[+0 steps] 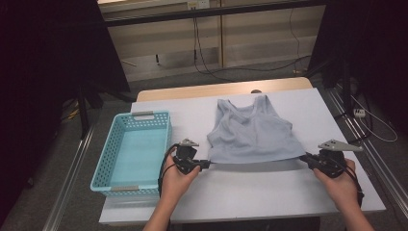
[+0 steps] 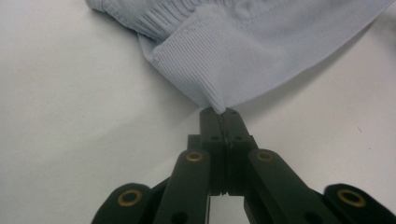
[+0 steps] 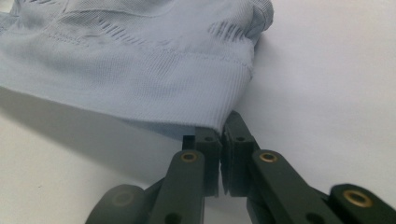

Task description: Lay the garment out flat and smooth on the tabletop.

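A pale blue-grey sleeveless top point(image 1: 251, 132) lies on the white table point(image 1: 250, 192), neck end away from me. Its near hem is lifted a little and stretched, casting a shadow on the table. My left gripper point(image 1: 206, 164) is shut on the hem's left corner; in the left gripper view the ribbed fabric point(image 2: 219, 60) is pinched between the closed jaws of the left gripper point(image 2: 224, 113). My right gripper point(image 1: 305, 157) is shut on the hem's right corner; in the right gripper view the hem band point(image 3: 187, 88) runs into the right gripper point(image 3: 223, 128).
A light blue perforated basket point(image 1: 132, 151) stands on the table's left side, close to my left hand. Beyond the table's far wooden edge point(image 1: 221, 89) are floor cables and dark stands. Metal rails run along both sides of the table.
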A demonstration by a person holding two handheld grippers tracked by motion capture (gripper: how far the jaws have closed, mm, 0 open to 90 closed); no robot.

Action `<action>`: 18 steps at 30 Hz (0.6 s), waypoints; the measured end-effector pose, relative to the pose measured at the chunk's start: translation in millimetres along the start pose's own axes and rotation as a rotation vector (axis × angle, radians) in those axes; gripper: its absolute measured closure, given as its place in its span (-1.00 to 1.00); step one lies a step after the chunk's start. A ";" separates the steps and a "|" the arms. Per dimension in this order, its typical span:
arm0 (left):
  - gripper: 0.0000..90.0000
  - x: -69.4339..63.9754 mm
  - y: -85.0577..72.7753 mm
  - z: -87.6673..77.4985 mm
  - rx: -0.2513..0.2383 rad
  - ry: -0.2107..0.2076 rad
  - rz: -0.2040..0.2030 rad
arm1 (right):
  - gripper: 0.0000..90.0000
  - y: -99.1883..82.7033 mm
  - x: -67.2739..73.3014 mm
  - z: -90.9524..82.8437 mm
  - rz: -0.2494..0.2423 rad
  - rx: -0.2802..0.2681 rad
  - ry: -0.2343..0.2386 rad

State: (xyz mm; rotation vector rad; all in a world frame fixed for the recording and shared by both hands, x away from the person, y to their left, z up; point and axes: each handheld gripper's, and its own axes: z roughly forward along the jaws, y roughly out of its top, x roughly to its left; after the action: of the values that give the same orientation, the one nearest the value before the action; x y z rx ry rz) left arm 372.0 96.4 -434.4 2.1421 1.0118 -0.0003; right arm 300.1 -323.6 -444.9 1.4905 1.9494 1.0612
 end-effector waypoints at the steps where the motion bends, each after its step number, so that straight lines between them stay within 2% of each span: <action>1: 0.99 0.8 -0.4 0.8 0.000 -0.002 0.000 | 0.90 0.1 0.3 0.0 -0.001 0.002 0.004; 4: 0.96 1.9 0.2 -0.2 -0.015 0.002 0.000 | 0.70 0.6 1.8 0.5 -0.003 0.001 0.012; 8: 0.59 5.0 4.4 -6.6 -0.064 -0.006 -0.006 | 0.32 1.3 3.0 1.2 -0.007 -0.004 0.021; 10: 0.47 6.7 6.9 -9.3 -0.087 -0.004 -0.008 | 0.24 1.2 3.8 1.5 -0.009 -0.011 0.024; 12: 0.25 7.7 9.0 -7.0 -0.099 0.010 -0.014 | 0.13 1.1 5.2 1.5 -0.008 -0.015 0.034; 14: 0.23 8.1 11.0 -2.7 -0.094 0.001 -0.018 | 0.09 1.2 6.7 0.6 -0.015 -0.021 0.043; 16: 0.10 8.2 13.5 3.0 -0.096 0.026 -0.006 | 0.01 1.6 7.8 -1.1 -0.017 -0.026 0.044; 18: 0.07 9.7 15.4 8.5 -0.096 0.027 -0.010 | -0.01 1.7 7.3 -3.3 -0.016 -0.036 0.041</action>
State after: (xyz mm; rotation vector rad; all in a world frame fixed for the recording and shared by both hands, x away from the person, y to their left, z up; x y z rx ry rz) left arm 391.4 91.2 -433.6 2.0549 1.0179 0.0711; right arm 296.4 -317.5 -440.9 1.4425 1.9563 1.1220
